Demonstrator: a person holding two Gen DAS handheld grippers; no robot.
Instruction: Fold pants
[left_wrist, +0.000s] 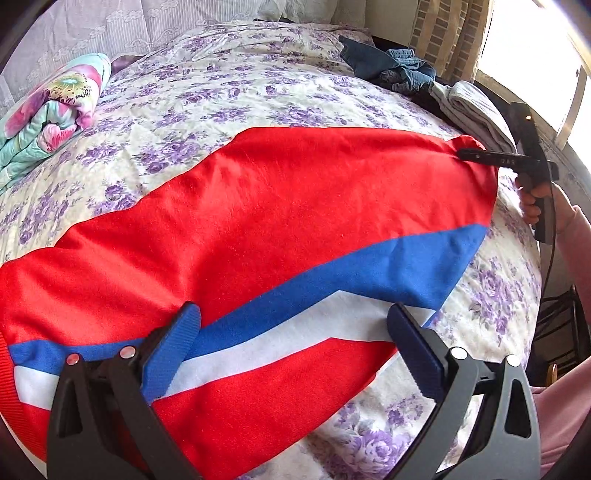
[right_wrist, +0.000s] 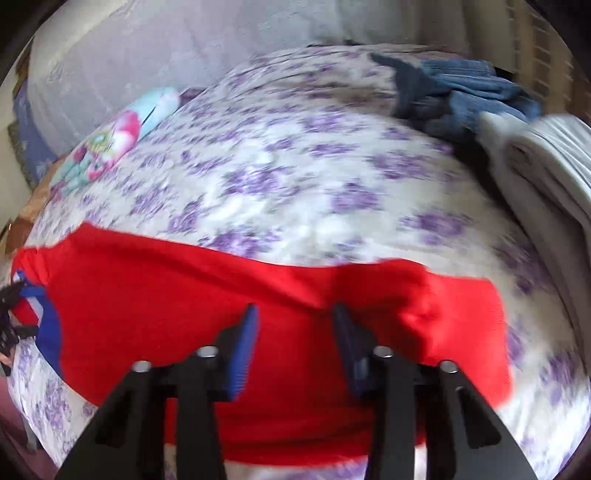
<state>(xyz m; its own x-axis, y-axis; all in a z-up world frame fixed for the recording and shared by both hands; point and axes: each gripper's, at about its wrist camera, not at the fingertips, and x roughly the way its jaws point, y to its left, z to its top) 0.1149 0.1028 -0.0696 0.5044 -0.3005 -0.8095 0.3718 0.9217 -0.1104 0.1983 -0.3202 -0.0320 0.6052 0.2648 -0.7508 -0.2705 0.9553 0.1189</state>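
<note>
A bed (left_wrist: 258, 85) under a purple-flowered quilt fills the room's middle, and across its near half lie the pants (left_wrist: 258, 206), red with a blue and white side stripe, spread flat. Their long axis runs side to side in front of the person, from the broad end at the left to the narrower end at the right, near the bed's edge. Well beyond them sit a rolled floral blanket (left_wrist: 55, 107) at far left, a heap of jeans (left_wrist: 399, 70) and a folded pale towel (left_wrist: 476, 110) at far right, all apart from the pants.

The left gripper (left_wrist: 295, 354) hangs over the striped near edge toward the broad end, its blue pads (left_wrist: 173, 350) wide apart and holding nothing; whether they touch the cloth cannot be told.

The right gripper (right_wrist: 293, 350), seen from the left camera as a dark bar at the pants' far right corner, has its fingers over red cloth at that end. Its own view is blurred by motion, but shows the jaws parted, with a raised ridge of fabric just ahead of them and nothing pinched.

So each hand stands at its own end of the garment, the right nearer the narrow end. In my judgement the next fold turns on that axis: one end carried along it toward the other.
</note>
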